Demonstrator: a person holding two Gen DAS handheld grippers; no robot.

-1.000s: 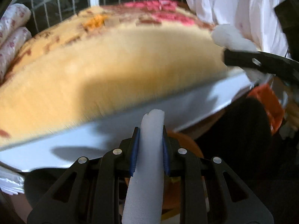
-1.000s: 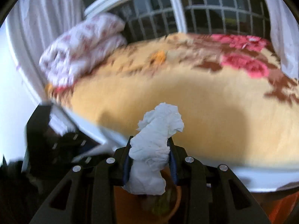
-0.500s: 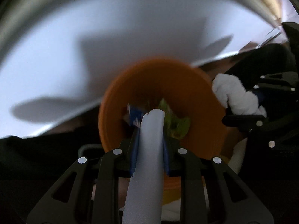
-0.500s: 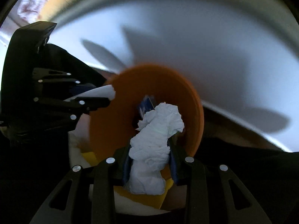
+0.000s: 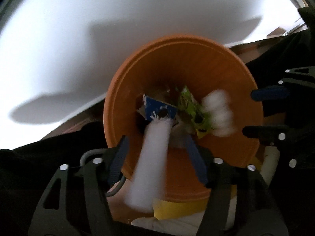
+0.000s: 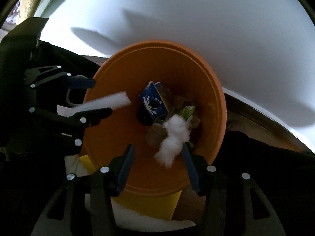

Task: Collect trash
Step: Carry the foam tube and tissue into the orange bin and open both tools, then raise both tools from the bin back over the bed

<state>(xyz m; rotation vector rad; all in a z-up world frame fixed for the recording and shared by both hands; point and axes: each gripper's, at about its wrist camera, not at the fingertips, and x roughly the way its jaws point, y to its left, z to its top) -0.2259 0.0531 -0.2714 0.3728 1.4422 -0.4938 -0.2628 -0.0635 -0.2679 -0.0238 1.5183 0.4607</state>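
Since half a second ago: left tool and right tool both spread wide over orange bin, foam strip and tissue wad dropping loose inside; risk — strip, long and light, catching bin's rim and tipping out.

Big smooth white curved surface fills upper half of both views, w/ soft grey shadows on it. Flat yellow sheet pokes out at bottom, w/ white cloth-like material below it. Strip of fuzzy yellow blanket top left in right wrist view, blurred.
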